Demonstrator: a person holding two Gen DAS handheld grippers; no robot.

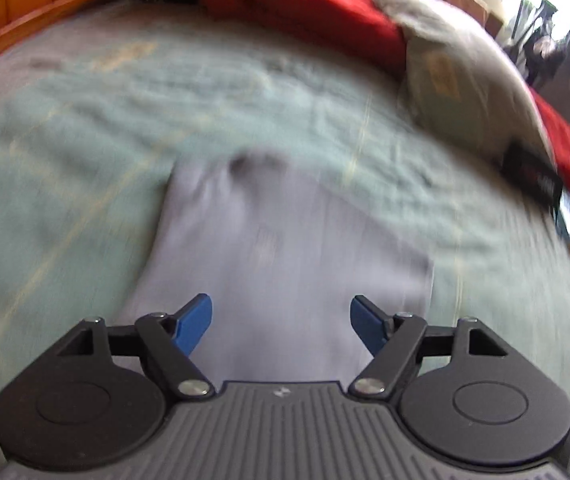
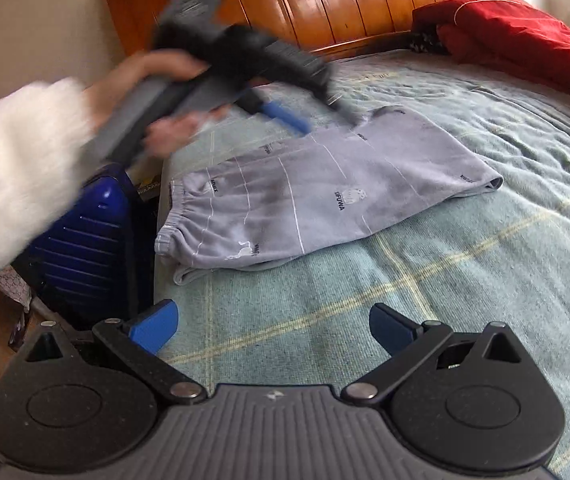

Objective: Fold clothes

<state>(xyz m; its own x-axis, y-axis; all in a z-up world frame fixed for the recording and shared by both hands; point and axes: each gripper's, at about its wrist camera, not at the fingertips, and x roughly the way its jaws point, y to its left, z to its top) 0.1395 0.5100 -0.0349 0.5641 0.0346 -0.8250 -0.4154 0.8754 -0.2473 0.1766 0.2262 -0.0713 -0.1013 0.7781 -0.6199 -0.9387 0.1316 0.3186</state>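
While the grey pyjama trousers (image 2: 325,192) lie flat on the green checked blanket (image 2: 465,280) near the bed's edge, I hold both claws off the cloth and gripping nothing. They are laid lengthwise with the elastic waistband (image 2: 177,220) toward me and the hem end toward the wooden headboard (image 2: 325,4), and they look doubled leg on leg, which I take as the first fold done; that leaves a long, narrow strip that suits folding end to end. My left gripper (image 1: 281,326) has its blue pads spread wide, and its own view looks steeply down along the pale cloth, blurred by motion, with nothing between the pads. From my right side I see that same tool in a hand (image 2: 153,96) with a fluffy white sleeve (image 2: 17,184), hanging above the far part of the trousers, one blue pad just over the cloth; I judge it is set there to come down on the far end. My right gripper (image 2: 273,330) is also spread wide over bare blanket, well short of the waistband, probably waiting to take that near end or pin it. A red quilt (image 2: 517,36) and a pale pillow (image 1: 465,72) are heaped toward the far side, well apart from the trousers, so the folding space is free. A blue suitcase (image 2: 85,240) stands beside the bed, below the waistband corner, where a slipping edge could drop.
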